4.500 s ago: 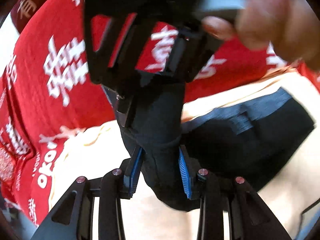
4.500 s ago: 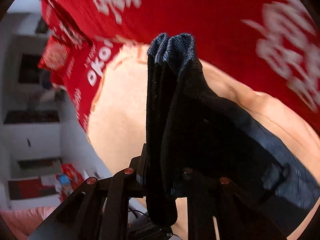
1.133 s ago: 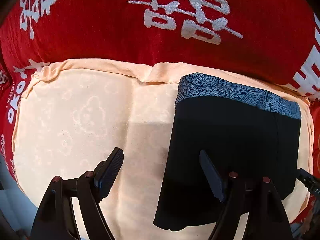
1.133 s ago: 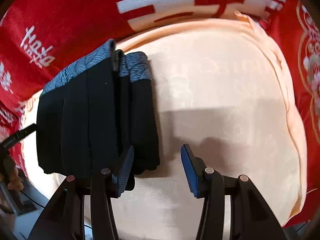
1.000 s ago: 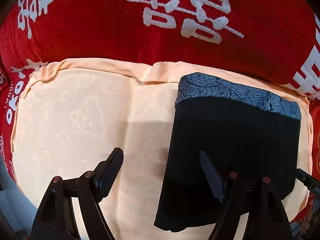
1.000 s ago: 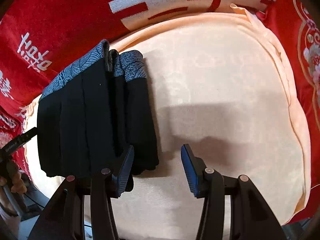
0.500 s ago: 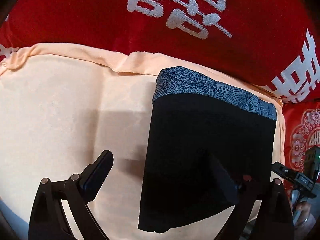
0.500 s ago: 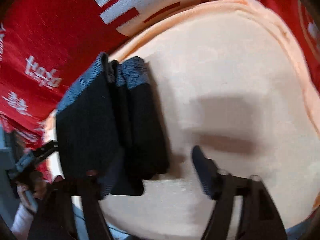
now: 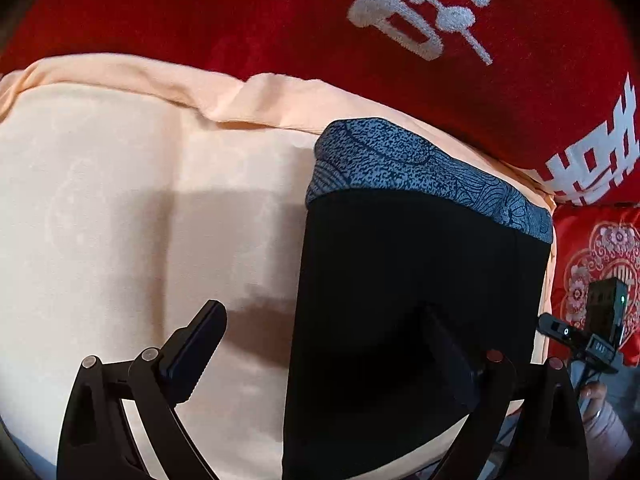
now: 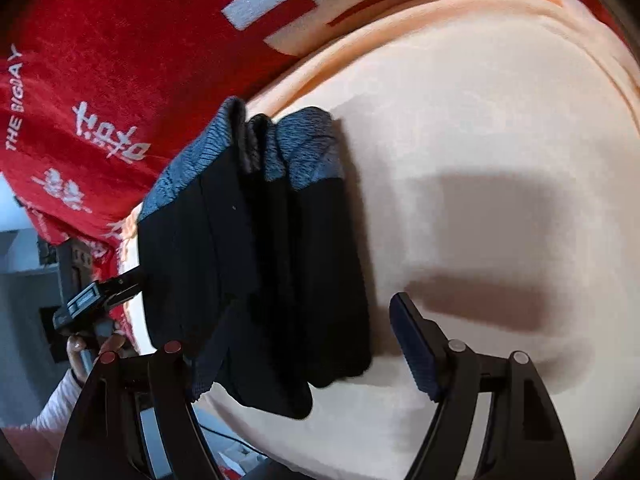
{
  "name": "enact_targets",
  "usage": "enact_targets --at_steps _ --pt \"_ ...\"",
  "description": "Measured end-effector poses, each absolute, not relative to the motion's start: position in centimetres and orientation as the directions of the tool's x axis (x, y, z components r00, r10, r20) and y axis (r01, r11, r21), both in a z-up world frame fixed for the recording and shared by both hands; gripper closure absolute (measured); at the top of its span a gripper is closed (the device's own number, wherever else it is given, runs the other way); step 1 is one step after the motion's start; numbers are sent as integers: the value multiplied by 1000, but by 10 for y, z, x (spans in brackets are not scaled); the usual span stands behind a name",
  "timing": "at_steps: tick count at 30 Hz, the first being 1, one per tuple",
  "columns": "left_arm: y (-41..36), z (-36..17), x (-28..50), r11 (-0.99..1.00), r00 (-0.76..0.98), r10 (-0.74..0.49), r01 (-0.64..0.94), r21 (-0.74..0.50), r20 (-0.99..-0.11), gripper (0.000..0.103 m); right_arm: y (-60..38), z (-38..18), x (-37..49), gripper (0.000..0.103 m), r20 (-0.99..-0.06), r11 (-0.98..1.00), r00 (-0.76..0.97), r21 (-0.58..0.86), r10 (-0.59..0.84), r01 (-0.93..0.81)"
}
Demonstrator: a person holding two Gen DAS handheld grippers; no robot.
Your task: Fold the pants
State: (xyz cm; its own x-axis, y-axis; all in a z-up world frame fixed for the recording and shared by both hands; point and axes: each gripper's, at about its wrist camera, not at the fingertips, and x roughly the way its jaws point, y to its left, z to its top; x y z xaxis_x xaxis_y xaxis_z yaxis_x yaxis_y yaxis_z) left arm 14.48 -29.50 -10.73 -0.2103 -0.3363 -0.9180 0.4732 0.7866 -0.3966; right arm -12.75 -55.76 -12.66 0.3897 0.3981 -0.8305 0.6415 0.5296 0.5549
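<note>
Left gripper [image 9: 324,344] and right gripper [image 10: 304,352] both hovering low, jaws apart, empty, over folded black pants [image 9: 420,280] lying on peach sheet [image 9: 120,200].

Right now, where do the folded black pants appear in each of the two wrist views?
Left wrist: the pants fill the right half, grey-blue waistband on top.
Right wrist: the pants lie left of centre, layers stacked.
Shared landmark: the peach cloth under them, meeting the red blanket.
</note>
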Motion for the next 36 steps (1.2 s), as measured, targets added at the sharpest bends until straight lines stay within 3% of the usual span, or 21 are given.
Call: enact_targets --at_steps 12,23,25,27,28,30,32,36 --pt "-299 -133 156 703 -351 -416 460 -542 -839 1 -570 -160 -115 21 -692 467 441 716 572 518" --pt "-308 -139 145 715 -321 -422 457 -529 -848 0 -571 -166 -103 18 -660 443 469 747 587 496" --pt "-306 -137 143 726 -306 -414 457 -514 -857 0 -570 -163 -102 22 -684 453 453 723 572 521" --pt "-307 -130 138 721 -260 -416 490 -490 -871 7 -567 -161 -99 33 -709 469 438 699 553 540" --pt "-307 -123 134 702 -246 -436 509 -498 -866 22 -568 -159 -102 43 -709 463 440 698 551 546" --pt "-307 -112 128 697 -217 -441 529 -485 -871 30 -568 -157 -105 52 -695 437 456 711 556 550" --pt "-304 -101 124 699 -202 -442 534 -477 -874 40 -565 -149 -106 56 -697 445 464 712 547 543" --pt "-301 -87 116 710 -188 -444 522 -472 -876 45 -564 -136 -110 62 -674 411 494 733 549 542"
